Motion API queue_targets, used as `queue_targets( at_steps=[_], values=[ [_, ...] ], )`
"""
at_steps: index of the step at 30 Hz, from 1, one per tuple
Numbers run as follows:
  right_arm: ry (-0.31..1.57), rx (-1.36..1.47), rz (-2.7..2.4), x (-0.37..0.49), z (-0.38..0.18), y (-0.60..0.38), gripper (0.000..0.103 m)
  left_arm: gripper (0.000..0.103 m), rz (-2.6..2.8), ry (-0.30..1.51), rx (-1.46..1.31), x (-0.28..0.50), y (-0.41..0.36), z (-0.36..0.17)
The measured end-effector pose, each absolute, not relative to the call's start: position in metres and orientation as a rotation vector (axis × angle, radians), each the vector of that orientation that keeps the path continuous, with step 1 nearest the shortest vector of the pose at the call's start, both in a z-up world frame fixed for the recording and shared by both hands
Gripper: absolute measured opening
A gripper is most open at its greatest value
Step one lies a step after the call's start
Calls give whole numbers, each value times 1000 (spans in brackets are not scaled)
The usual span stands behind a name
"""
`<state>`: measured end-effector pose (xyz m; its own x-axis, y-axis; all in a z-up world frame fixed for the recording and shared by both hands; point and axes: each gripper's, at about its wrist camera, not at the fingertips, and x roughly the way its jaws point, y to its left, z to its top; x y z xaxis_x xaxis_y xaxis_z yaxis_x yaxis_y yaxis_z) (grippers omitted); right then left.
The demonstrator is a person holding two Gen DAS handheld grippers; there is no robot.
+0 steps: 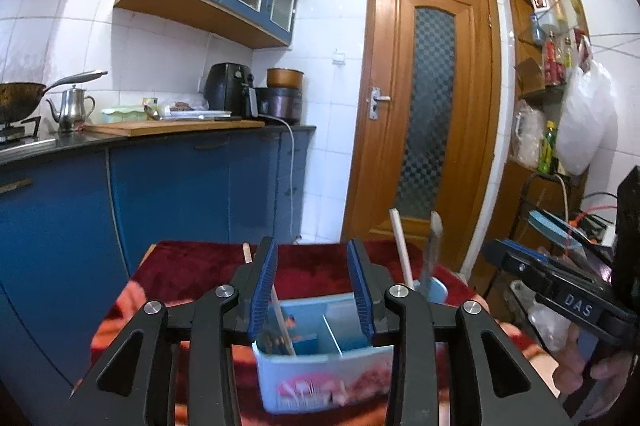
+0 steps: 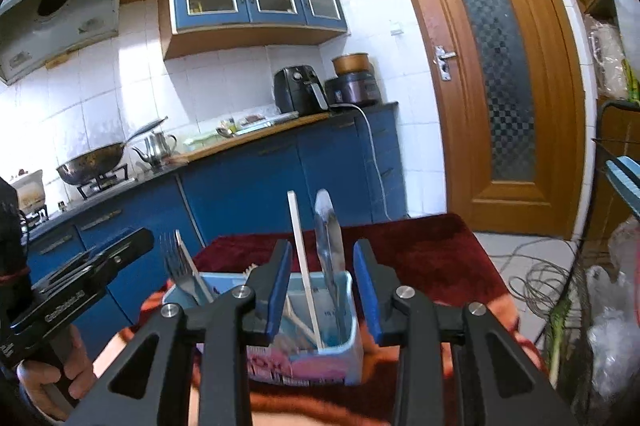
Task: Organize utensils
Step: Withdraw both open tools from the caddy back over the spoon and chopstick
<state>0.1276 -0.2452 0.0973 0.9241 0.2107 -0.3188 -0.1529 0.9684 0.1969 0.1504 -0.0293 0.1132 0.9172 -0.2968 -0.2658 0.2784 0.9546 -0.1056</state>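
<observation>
Tongs, left (image 1: 313,290) and right (image 2: 322,290), gape wide and empty above the divided blue caddy (image 2: 352,326) holding upright utensils.

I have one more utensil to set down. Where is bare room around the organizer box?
Bare red cloth lies beyond the organizer box, toward the door, and on its right. Inside, the right compartment is crowded by the white stick and knife; the left holds a fork.
</observation>
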Motion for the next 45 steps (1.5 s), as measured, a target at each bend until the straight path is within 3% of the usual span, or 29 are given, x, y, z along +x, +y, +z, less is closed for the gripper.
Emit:
queue_targets(
  at_steps=[2,18,28,45],
  values=[
    [363,173,178,118,96,-245,35,45,-302,302,-68,141,-29,112],
    [530,236,182,55,63,-244,42,47,-310,550,-47,86,-39,79],
    [595,271,180,37,35,-257,48,48,-286,747,-53,85,-51,38],
    [652,345,163,33,3,-285,49,48,-327,936,12,85,-88,-1]
  ],
)
